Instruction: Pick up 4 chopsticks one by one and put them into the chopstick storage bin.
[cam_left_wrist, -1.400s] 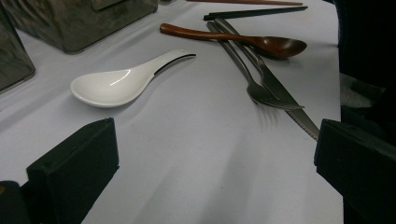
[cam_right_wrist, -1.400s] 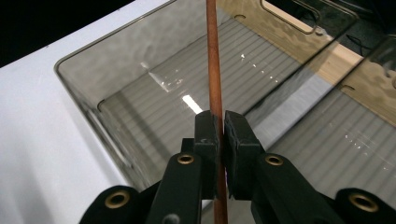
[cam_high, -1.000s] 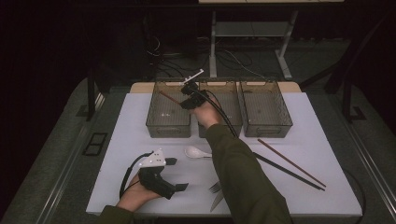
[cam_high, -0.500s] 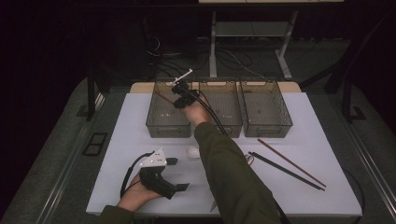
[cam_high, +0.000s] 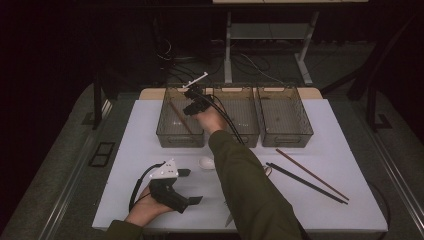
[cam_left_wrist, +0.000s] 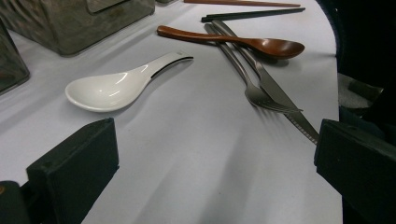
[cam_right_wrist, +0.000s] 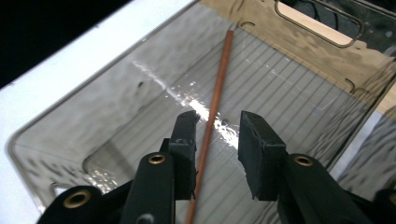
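At the near edge of the worktop, toward its left corner, the left claw rests in the person's hand with its jaws spread wide and nothing between them; in the left gripper view they frame bare white surface. Just beyond it lies a white spoon, and to that spoon's right a fork and a knife side by side, touching along their handles; a brown wooden spoon lies across their far ends. In the high view the person's right sleeve runs over this cutlery and hides most of it. Toward the right edge a black chopstick and a brown chopstick lie slantwise, near each other but apart.

Along the far edge stand three clear bins in a row, sides nearly touching: the left bin, the middle bin and the right bin. The right claw hangs over the left bin, pointing down into it; its jaws have just been opening and stand parted, the pads clear of the reddish-brown chopstick that lies loose on the ribbed floor of that bin, running from the near wall toward the far wall beneath the gap. Cables from this claw trail across the rim of the middle bin; I cannot tell what, if anything, lies in the middle and right bins.
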